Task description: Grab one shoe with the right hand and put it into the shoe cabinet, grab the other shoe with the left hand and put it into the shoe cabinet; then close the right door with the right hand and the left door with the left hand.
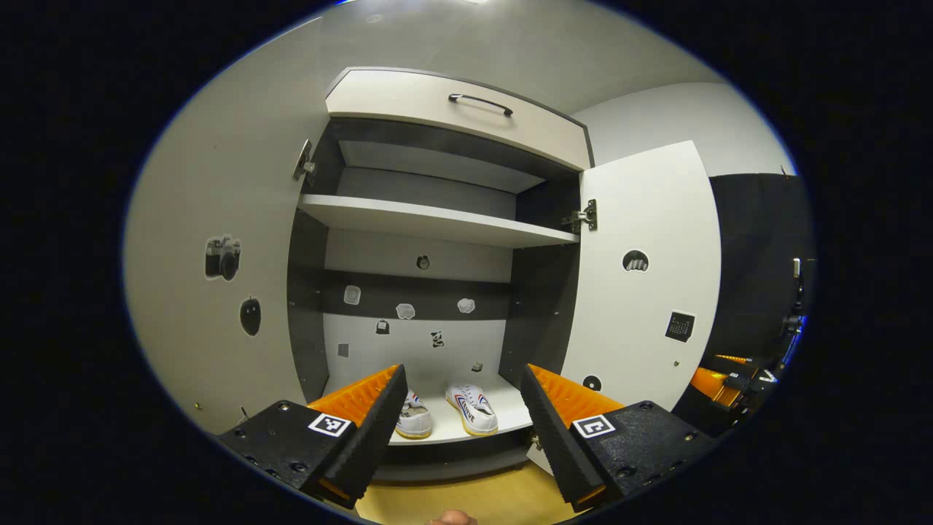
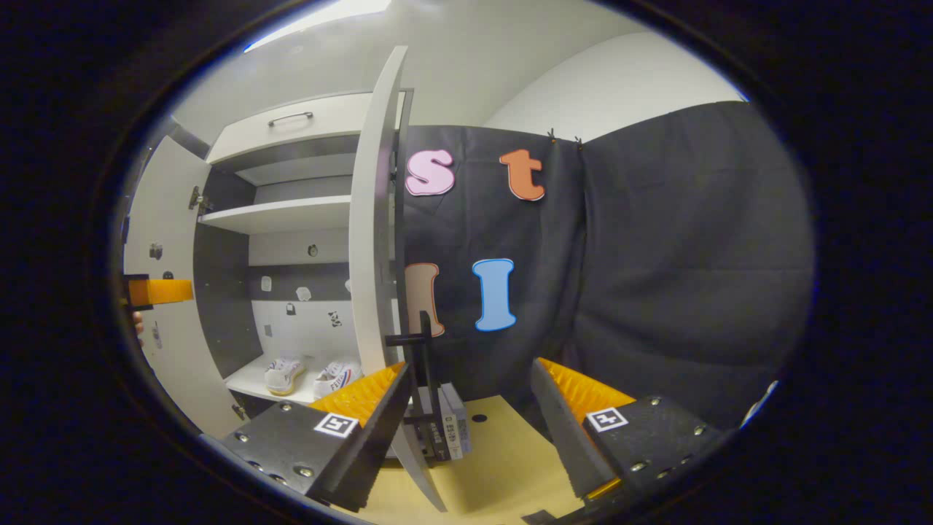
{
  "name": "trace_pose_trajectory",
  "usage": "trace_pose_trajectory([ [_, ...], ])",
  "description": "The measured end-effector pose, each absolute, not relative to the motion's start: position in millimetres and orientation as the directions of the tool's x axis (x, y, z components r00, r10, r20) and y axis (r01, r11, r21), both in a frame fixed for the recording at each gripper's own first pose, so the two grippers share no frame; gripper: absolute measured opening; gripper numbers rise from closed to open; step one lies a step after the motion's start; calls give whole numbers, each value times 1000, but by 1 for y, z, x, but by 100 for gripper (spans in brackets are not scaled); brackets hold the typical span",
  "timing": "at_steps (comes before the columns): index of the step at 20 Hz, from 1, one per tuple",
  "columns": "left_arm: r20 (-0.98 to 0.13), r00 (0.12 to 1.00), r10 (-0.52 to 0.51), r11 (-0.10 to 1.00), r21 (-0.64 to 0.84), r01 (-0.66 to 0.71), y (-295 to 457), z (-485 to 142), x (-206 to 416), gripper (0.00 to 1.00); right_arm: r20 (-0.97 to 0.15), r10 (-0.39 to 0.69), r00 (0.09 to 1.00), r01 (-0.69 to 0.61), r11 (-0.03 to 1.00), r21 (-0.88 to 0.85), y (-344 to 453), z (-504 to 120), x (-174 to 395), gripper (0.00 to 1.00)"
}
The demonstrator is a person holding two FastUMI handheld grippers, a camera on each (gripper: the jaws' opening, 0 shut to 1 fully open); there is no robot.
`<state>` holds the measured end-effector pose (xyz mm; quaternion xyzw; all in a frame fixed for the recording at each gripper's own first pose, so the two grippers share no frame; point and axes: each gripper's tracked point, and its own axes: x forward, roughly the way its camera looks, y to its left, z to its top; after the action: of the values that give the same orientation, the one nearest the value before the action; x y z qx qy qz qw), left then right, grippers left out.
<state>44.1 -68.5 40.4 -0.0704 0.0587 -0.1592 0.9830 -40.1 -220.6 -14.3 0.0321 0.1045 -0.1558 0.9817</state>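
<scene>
Cabinet [image 1: 452, 102]: both doors stand open. All places below are given relative to it.

Left door [image 1: 211, 292]: swung fully out on the cabinet's left, its stickered inner face toward the left gripper view. It has to stay this way until loading ends, so its position is consistent with a door not yet closed.

Left shoe [image 1: 414, 421] and right shoe [image 1: 472, 408]: both rest on the cabinet's bottom shelf [image 1: 503, 412], side by side, apart from each other, toes toward the opening. The right gripper view shows the same pair, [image 2: 283, 375] and [image 2: 337, 378], on that shelf. Judgement: the loading steps look complete; only the doors remain.

Left gripper [image 1: 463, 430]: in front of the cabinet's opening, aimed at the bottom shelf, jaws wide apart and empty. Held back and centred, it appears to be clear of the shoes and not yet engaged with its door.

Right door [image 1: 641, 277]: open on the cabinet's right. In the right gripper view it is seen edge-on [image 2: 372, 240], its lower edge passing just beside the near finger.

Right gripper [image 2: 466, 423]: outside the cabinet, at the right door's outer side, jaws wide apart, gripping nothing. Judgement: this placement behind the door's free edge suits pushing it shut, the next step by the task's order. Contact with the door cannot be confirmed.

Risk, as judged: the shoes sit near the shelf's front; a closing door may catch a toe.
</scene>
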Motion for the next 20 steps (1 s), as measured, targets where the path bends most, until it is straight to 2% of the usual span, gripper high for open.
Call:
trace_pose_trajectory([
  [2, -92, 941, -325, 940, -145, 310, -70, 44, 36, 95, -222, -280, 934, 294, 955, 34, -215, -15, -38, 98],
  [3, -90, 940, -328, 939, -139, 314, -71, 47, 31, 95, -222, -273, 936, 286, 958, 29, -213, -15, -37, 93],
  [4, -87, 941, -327, 940, -134, 314, -70, 50, 25, 95, -219, -267, 938, 278, 960, 22, -211, -14, -36, 98],
  [8, -66, 949, -308, 945, -135, 297, -61, 65, 1, 95, -226, -223, 948, 237, 971, 33, -197, -13, -35, 98],
  [10, -58, 955, -292, 950, -137, 282, -54, 71, -10, 91, -229, -197, 953, 211, 977, 38, -184, -13, -34, 98],
  [11, -56, 959, -277, 954, -134, 268, -50, 71, -13, 94, -230, -182, 956, 195, 980, 38, -177, -14, -32, 98],
  [13, -60, 967, -247, 963, -129, 238, -40, 70, -19, 94, -233, -140, 962, 155, 987, 44, -160, -14, -28, 98],
  [14, -63, 970, -236, 966, -129, 226, -37, 70, -21, 89, -233, -126, 964, 141, 989, 50, -153, -15, -27, 98],
  [15, -64, 972, -224, 968, -130, 214, -33, 69, -23, 94, -237, -111, 965, 127, 991, 52, -147, -16, -24, 97],
  [20, -76, 984, -158, 981, -129, 148, -8, 67, -35, 95, -243, -51, 969, 69, 995, 66, -118, -17, -13, 97],
])
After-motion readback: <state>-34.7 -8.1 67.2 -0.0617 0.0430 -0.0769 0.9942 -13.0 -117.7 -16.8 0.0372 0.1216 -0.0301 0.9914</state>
